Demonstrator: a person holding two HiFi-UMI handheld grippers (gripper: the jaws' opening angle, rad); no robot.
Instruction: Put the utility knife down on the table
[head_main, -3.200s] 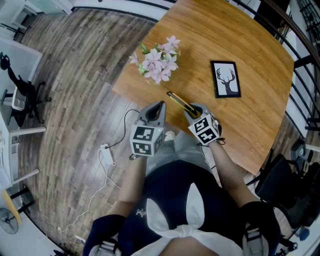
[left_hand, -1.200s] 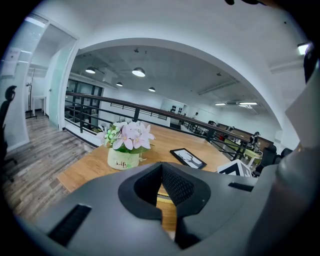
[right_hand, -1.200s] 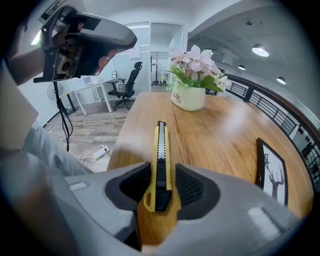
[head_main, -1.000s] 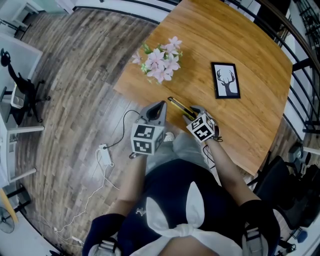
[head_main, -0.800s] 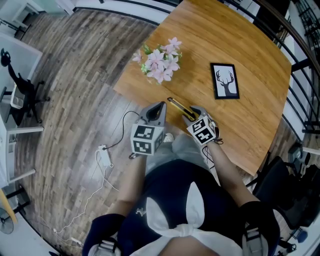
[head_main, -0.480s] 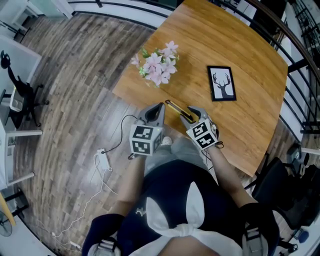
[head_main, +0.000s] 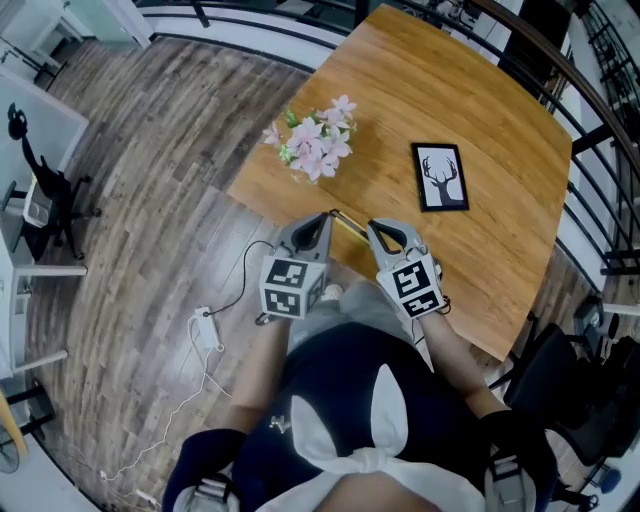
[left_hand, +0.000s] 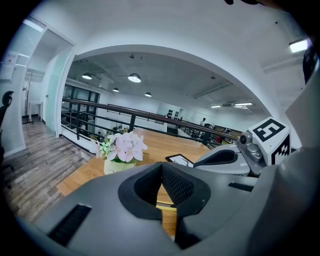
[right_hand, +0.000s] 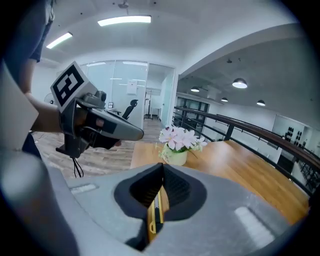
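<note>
1. right gripper (head_main: 373, 229): its jaws have just closed, pads together, with nothing pinched between them.
2. utility knife (right_hand: 156, 210): yellow and black, lying flat on the wooden table (head_main: 480, 200), directly beneath this gripper's tips. i see it through the gap under the pads, and it looks released.
3. left gripper (head_main: 326, 217): jaws also together and empty, hovering just left of the right gripper. the knife lies below and between the two.
4. i judge the put-down done, so the step now is clearing away. i would draw the right gripper straight up and back toward me with no sideways sweep. the knife seems to sit near the table edge closest to the grippers, and a brush could tip it off.
5. flowers (head_main: 315, 150): ahead of both grippers, well apart from them.
</note>
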